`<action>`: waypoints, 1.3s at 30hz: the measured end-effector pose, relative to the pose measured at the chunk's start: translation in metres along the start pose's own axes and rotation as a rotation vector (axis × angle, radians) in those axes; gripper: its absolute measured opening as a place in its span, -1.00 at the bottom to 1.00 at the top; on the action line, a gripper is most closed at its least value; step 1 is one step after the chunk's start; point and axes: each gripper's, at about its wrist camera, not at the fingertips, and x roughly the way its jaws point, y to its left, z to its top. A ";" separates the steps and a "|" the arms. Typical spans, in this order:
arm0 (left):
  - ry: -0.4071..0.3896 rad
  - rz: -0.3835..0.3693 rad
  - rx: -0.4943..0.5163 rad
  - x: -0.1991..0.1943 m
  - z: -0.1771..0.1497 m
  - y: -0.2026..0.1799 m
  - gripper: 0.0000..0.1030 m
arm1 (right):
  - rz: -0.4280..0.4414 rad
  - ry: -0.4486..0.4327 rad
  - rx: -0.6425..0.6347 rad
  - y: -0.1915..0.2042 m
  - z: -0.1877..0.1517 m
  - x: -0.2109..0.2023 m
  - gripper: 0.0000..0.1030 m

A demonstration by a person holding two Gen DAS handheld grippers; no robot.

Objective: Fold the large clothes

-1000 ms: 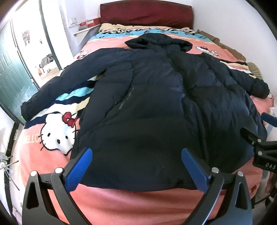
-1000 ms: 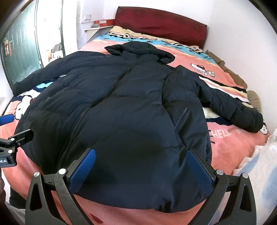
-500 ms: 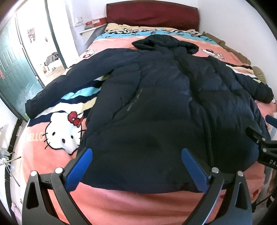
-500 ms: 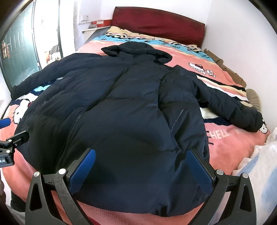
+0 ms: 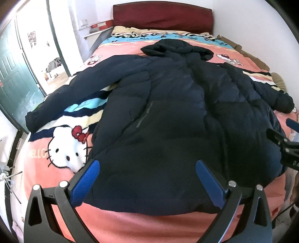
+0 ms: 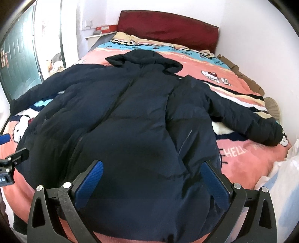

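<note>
Closing in over the last second, both views now sit a little nearer the jacket's (image 5: pixel 168 119) hem, which reaches up between the blue pads, so the fold looks about to start and nothing is gripped yet. The left gripper (image 5: pixel 147 179) and right gripper (image 6: pixel 153 179) both hold their jaws wide apart (empty). The jacket lies flat, front up, on the bed (image 5: pixel 130 220), its long axis running from hem to hood (image 5: pixel 175 48) toward the headboard (image 5: pixel 162 16), sleeves spread to either side.

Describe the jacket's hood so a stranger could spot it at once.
Start at the dark red headboard, then come down the pink bed cover to the jacket. The hood is its rumpled end nearest the headboard, between the two outspread sleeves.
</note>
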 end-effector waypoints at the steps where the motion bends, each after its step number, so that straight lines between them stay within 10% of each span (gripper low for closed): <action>1: 0.007 -0.007 0.004 0.000 0.001 -0.001 1.00 | 0.000 -0.004 0.000 -0.001 0.002 0.000 0.99; 10: 0.025 -0.038 -0.003 -0.002 0.009 0.000 1.00 | 0.023 -0.017 0.046 -0.012 0.007 0.001 0.99; 20: 0.011 0.133 0.033 -0.012 0.030 0.000 1.00 | 0.046 -0.061 0.115 -0.032 0.026 0.002 0.99; 39: -0.078 0.091 -0.029 -0.016 0.069 -0.006 1.00 | -0.049 -0.099 0.345 -0.128 0.050 0.033 0.99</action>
